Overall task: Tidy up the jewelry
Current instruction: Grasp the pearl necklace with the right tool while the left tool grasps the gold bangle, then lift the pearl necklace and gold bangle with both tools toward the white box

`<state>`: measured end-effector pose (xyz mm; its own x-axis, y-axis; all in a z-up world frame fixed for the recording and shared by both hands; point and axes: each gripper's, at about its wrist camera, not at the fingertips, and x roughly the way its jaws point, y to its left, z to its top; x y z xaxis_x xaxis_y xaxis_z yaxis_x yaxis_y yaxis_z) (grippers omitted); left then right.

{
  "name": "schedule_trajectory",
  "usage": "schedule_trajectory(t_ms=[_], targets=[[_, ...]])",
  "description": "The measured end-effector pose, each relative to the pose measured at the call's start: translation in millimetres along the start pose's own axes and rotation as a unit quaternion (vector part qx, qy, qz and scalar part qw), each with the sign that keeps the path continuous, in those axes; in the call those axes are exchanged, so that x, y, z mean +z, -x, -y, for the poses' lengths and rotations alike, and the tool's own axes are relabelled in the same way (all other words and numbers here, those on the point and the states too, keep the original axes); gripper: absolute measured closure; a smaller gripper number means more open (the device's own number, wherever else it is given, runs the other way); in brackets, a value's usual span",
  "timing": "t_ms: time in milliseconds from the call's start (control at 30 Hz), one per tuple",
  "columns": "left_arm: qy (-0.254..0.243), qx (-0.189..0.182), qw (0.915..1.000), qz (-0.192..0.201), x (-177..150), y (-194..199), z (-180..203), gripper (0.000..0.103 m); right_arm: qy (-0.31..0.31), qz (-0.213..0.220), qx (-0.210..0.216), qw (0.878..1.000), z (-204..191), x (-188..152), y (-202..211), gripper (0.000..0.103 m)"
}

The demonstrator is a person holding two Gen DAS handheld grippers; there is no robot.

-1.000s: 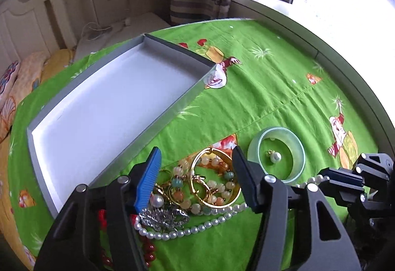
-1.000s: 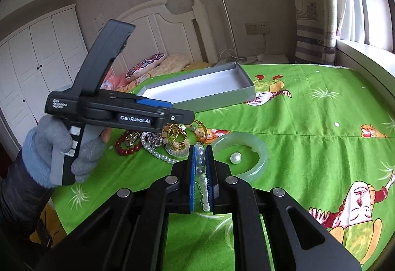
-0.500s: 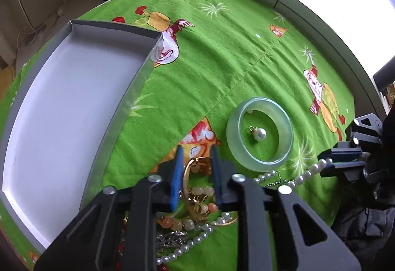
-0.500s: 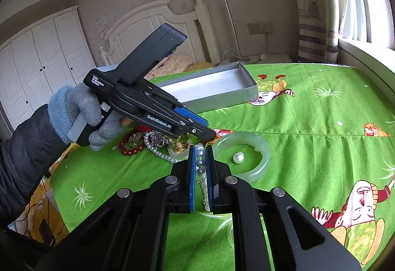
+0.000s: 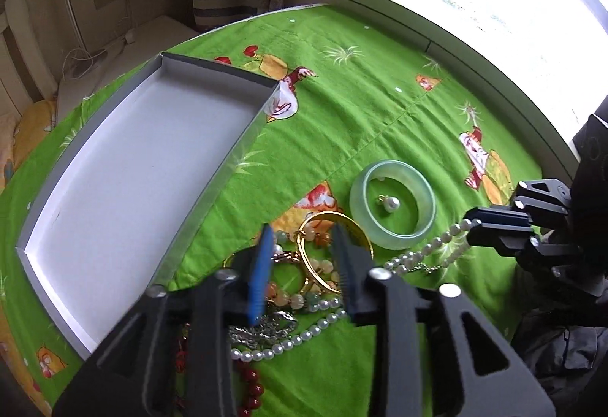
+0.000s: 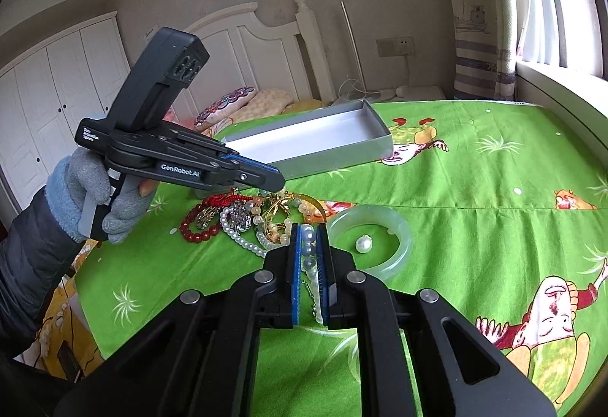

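Grey box (image 5: 125,166) lies empty; right tool (image 6: 308,246) pinches pearl necklace (image 5: 425,253), left tool (image 5: 304,265) opening over the jewelry pile (image 6: 243,215).

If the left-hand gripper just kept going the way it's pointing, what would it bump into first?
Most likely the tangle of jewelry: the left gripper, its jaws opening with nothing gripped, aims down at the gold bangle and the beaded bracelet lying on the green sheet. Which of the two it would touch first is hard to judge.

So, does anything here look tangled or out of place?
Yes. The bracelets and necklaces lie in one tangled pile on the green cloth beside the grey box. The pearl necklace runs out of it into the shut right gripper.
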<state>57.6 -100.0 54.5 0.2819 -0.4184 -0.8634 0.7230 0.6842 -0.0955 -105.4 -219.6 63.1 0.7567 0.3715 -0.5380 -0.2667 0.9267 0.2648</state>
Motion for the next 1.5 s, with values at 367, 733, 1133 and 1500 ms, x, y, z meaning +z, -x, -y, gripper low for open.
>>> schedule_trajectory(t_ms=[367, 733, 1133, 1500], targets=[[-0.097, 0.023, 0.9907, -0.093, 14.5, -41.5, 14.7, 0.095, -0.008, -0.006, 0.006, 1.000, 2.6, 0.0, -2.2, 0.093], [-0.058, 0.020, 0.9947, 0.082, -8.8, 56.4, 28.7, 0.095, -0.012, 0.028, 0.016, 0.999, -2.8, -0.8, 12.8, 0.093], [0.023, 0.061, 0.9760, 0.208, -63.6, 138.1, 29.3, 0.095, 0.036, 0.105, 0.023, 0.994, -44.3, 54.0, 58.8, 0.093], [0.035, 0.056, 0.9703, 0.233, -84.4, 157.7, 30.0, 0.095, 0.077, 0.162, 0.014, 0.984, -65.3, 103.3, 92.7, 0.093]])
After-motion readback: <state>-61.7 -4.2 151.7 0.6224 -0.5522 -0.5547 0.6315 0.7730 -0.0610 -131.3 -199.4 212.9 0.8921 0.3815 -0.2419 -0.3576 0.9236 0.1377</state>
